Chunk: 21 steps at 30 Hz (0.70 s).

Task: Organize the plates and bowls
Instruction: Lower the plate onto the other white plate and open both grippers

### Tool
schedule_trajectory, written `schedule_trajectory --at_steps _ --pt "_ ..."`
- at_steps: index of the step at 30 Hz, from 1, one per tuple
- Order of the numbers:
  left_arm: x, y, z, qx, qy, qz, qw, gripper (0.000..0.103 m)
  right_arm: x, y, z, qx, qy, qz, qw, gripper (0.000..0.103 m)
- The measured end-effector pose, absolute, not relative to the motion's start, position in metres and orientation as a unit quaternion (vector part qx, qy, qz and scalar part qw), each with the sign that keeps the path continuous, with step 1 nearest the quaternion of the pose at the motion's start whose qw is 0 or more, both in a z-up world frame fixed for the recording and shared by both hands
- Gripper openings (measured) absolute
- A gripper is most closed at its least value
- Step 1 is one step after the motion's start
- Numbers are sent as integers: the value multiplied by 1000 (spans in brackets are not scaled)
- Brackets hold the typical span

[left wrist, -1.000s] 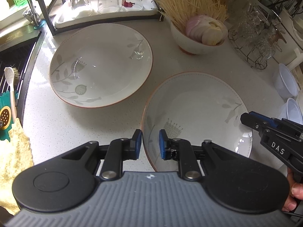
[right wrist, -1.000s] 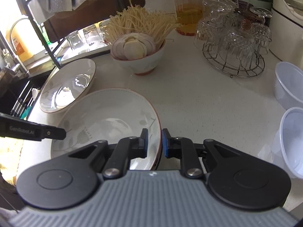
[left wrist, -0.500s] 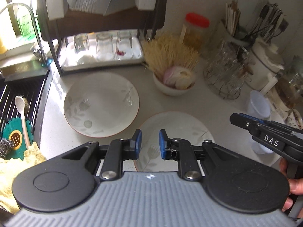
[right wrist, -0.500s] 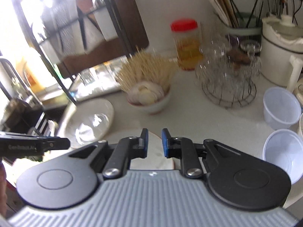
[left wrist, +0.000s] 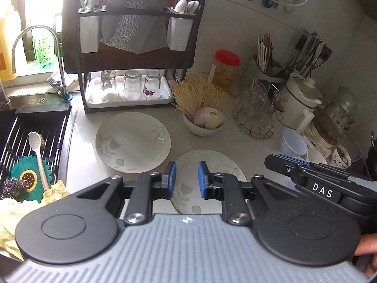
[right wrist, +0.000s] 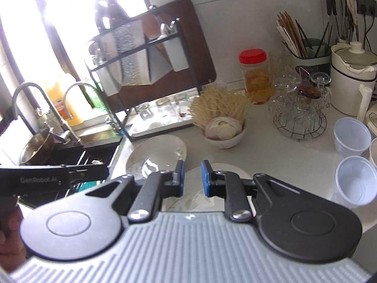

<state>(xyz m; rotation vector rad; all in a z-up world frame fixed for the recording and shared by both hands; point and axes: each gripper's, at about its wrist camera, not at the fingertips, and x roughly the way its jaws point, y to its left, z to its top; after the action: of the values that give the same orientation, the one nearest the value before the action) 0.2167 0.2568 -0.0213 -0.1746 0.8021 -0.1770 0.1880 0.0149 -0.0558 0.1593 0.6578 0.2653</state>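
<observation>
The left gripper [left wrist: 186, 179] hangs above the counter [left wrist: 235, 146] with its blue-padded jaws a small gap apart and nothing between them; it grips no dish. The right gripper [right wrist: 192, 178] is in the same condition: pads slightly parted, empty, raised over the worktop.

Directly beyond and below the left gripper's fingertips lies the near plate [left wrist: 212, 165], a pale dish with a leaf pattern, flat on the counter. Ahead and to the left of those fingertips sits the far plate [left wrist: 133, 141], also flat, with a narrow strip of counter between the two rims. In the right wrist view the near plate [right wrist: 223, 172] again shows just past the pads, and the far plate [right wrist: 160, 151] lies forward-left of them.

Further ahead, right of the far plate, stands a white bowl [left wrist: 203, 125] filled with enoki mushrooms and sliced onion. Behind the far plate, a dark rack [left wrist: 139, 54] holds three upturned glasses [left wrist: 132, 88] on a white tray. To the right of the right gripper stand two translucent plastic cups [right wrist: 353, 158]. The right gripper's dark body also shows at the right edge of the left wrist view.
</observation>
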Motion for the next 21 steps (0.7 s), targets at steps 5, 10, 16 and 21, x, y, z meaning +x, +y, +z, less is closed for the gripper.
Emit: schedule_trajectory --at_steps 5,10,16,21 --pt "187 274 -20 -82 383 -83 916 22 162 32 -55 75 321 126 936 19" --pt "160 290 -23 -88 378 -77 918 22 140 46 -59 76 331 123 933 19" --pt "130 307 -33 -98 375 -63 920 27 125 55 -72 103 360 128 918 19" --pt "110 317 -40 -106 376 -48 919 27 111 61 -68 98 367 132 916 19"
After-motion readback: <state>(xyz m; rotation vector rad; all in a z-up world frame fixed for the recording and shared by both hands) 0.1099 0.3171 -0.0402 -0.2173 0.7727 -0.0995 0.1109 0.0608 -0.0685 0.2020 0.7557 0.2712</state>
